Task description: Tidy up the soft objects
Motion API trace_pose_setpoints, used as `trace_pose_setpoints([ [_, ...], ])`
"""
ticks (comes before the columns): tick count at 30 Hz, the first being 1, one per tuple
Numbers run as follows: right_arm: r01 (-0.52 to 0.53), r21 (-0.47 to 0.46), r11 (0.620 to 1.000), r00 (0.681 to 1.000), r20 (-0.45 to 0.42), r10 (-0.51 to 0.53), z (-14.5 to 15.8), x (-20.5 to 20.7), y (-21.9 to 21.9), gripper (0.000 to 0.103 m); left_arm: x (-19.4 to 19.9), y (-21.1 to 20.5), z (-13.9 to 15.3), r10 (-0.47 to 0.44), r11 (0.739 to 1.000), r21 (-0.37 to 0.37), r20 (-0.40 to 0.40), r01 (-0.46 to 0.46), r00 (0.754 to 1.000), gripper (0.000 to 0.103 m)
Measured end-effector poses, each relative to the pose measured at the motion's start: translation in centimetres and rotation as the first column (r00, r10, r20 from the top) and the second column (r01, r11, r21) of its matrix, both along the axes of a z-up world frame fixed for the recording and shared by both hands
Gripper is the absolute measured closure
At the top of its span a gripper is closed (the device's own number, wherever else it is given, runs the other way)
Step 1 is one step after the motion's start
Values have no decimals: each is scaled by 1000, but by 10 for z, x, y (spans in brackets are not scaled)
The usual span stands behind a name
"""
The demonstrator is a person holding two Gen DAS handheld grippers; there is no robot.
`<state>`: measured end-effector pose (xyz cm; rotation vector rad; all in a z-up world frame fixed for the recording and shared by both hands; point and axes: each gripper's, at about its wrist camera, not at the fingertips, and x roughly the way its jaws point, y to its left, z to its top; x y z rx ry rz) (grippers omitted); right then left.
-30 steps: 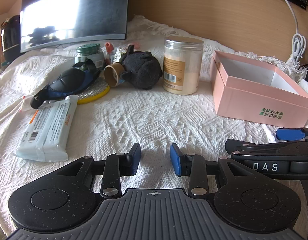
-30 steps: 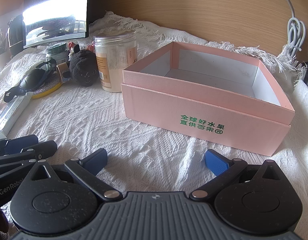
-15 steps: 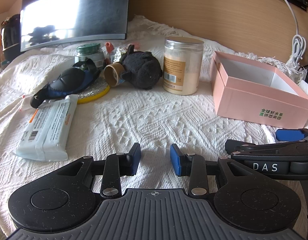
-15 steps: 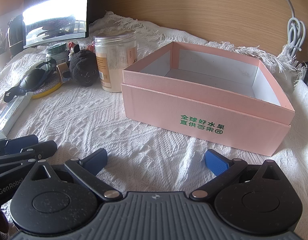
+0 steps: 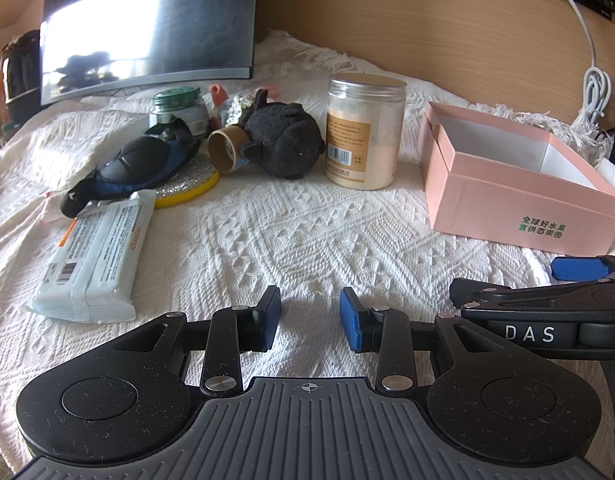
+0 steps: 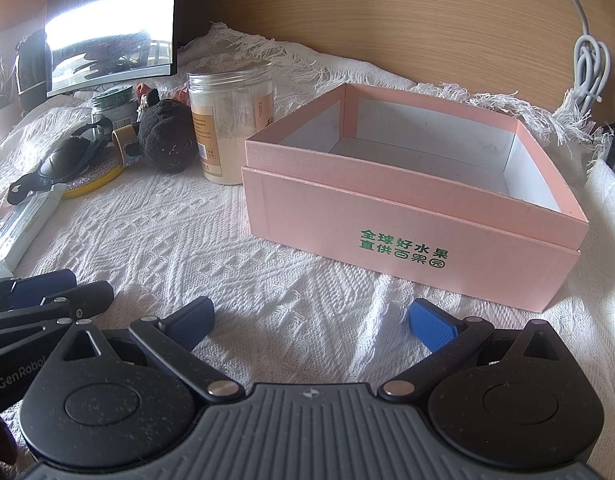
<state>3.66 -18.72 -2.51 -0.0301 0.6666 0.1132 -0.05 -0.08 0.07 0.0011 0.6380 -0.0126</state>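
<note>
A black plush toy (image 5: 285,142) lies on the white knitted cloth (image 5: 299,240) beside a cardboard roll (image 5: 223,150); the same plush toy (image 6: 165,140) shows in the right wrist view. A dark eye mask (image 5: 135,166) rests on a yellow disc (image 5: 191,190), and a white wipes pack (image 5: 95,256) lies at the left. The open pink box (image 6: 411,208) stands empty at the right. My left gripper (image 5: 310,316) hovers low over bare cloth, partly open, nothing between its pads. My right gripper (image 6: 310,322) stands wide open in front of the box, holding nothing.
A clear jar of powder (image 5: 363,132) stands between the plush toy and the pink box (image 5: 511,180). A green-lidded jar (image 5: 179,108) and a dark monitor (image 5: 147,24) sit at the back left. A wooden panel rises behind, with a white cable (image 5: 595,84) hanging at the right.
</note>
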Motion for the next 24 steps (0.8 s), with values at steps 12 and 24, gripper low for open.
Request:
trace_pose_setpoints([
  [12, -1, -1, 1000, 1000, 0, 1, 0, 0, 0, 0, 1, 1, 0, 0, 1000, -3, 0, 0, 1000, 66],
  [24, -1, -1, 1000, 1000, 0, 1, 0, 0, 0, 0, 0, 2, 0, 0, 1000, 0, 0, 0, 1000, 66],
])
